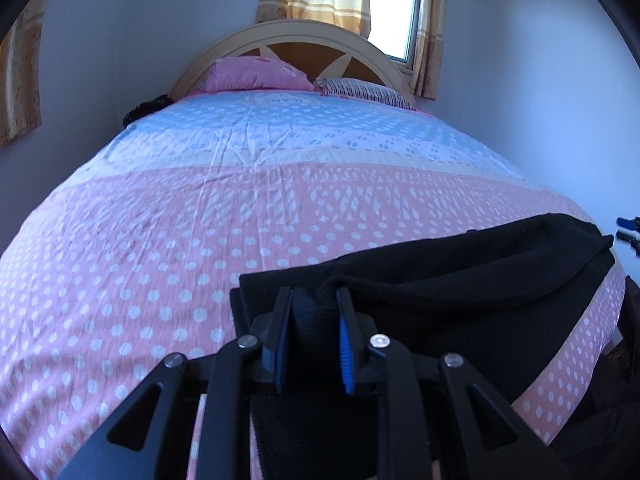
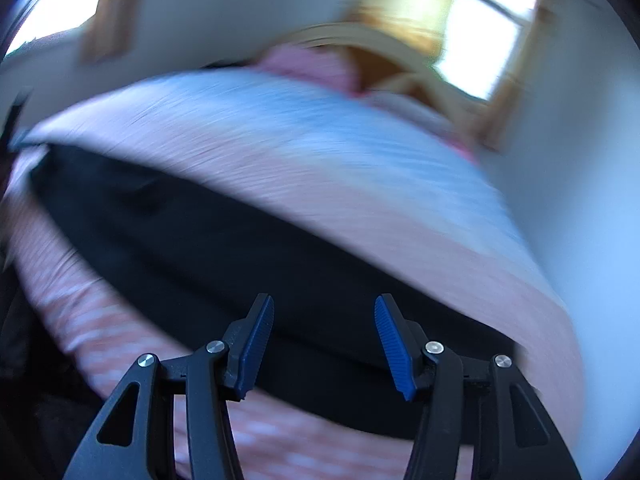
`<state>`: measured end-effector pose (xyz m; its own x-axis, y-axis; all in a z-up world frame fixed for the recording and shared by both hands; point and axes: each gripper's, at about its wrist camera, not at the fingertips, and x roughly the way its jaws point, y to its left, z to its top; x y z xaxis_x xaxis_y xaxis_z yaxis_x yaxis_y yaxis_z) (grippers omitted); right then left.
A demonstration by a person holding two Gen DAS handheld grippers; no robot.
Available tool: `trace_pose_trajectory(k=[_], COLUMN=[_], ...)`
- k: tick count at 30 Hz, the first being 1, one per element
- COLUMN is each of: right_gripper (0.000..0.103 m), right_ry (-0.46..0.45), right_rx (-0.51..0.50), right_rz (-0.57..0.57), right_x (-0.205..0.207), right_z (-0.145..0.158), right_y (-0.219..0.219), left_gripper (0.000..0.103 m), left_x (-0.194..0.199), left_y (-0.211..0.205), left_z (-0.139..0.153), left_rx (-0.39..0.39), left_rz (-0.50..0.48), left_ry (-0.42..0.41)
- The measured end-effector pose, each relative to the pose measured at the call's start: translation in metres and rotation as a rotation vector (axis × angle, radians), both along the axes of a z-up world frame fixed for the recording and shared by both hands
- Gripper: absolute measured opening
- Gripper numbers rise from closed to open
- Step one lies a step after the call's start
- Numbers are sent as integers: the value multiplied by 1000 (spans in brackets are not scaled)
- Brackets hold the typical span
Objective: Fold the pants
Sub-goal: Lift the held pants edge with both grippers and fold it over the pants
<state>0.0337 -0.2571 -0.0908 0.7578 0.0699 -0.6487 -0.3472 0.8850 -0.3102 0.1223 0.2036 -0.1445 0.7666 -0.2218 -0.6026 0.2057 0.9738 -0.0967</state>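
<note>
Black pants (image 1: pixel 460 280) lie across the near part of a bed with a pink and blue dotted sheet (image 1: pixel 200 240). My left gripper (image 1: pixel 314 300) is shut on a bunched fold of the pants at their left end, the fabric pinched between the blue pads. In the right wrist view, which is blurred by motion, the black pants (image 2: pixel 240 248) stretch as a long band from upper left to lower right. My right gripper (image 2: pixel 324 312) hovers over them, open, with nothing between its fingers.
A pink pillow (image 1: pixel 256 74) and a striped pillow (image 1: pixel 368 92) rest at the wooden headboard (image 1: pixel 288 36). A window (image 1: pixel 396 8) with yellow curtains is behind it. Walls run close along both sides of the bed. Small blue objects (image 1: pixel 628 228) sit past the right edge.
</note>
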Motion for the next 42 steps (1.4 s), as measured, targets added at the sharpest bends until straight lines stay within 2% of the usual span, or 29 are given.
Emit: trace_pose_trajectory(k=[3, 6, 8, 10, 11, 18, 25, 31, 36, 42], right_gripper=[54, 54, 42, 7, 3, 2, 2, 2, 2, 2], right_ry=[34, 29, 39, 56, 61, 22, 76, 62, 42, 100], right_rx=[-71, -150, -182, -193, -185, -130, -149, -131, -72, -122], right_rz=[118, 173, 169, 160, 163, 194, 207, 211, 213, 215], right_x=[13, 27, 36, 47, 48, 25, 26, 15, 7, 13], right_z=[-25, -41, -48, -51, -50, -19, -53, -47, -31, -61], right_y=[55, 85, 92, 93, 92, 75, 80, 75, 67, 71], left_gripper=[22, 22, 22, 22, 22, 22, 22, 22, 22, 22], left_x=[0, 2, 3, 6, 7, -16, -43, -49, -58, -67], left_y=[-4, -8, -8, -6, -4, 6, 5, 9, 19, 18], left_z=[4, 8, 11, 14, 15, 22, -7, -2, 12, 1], left_rx=[46, 97, 122, 119, 116, 89, 117, 94, 27, 30], left_rz=[-17, -45, -67, -86, -93, -165, -200, -196, -202, -231], left_ry=[-20, -37, -50, -60, -65, -118, -71, -92, -134, -101])
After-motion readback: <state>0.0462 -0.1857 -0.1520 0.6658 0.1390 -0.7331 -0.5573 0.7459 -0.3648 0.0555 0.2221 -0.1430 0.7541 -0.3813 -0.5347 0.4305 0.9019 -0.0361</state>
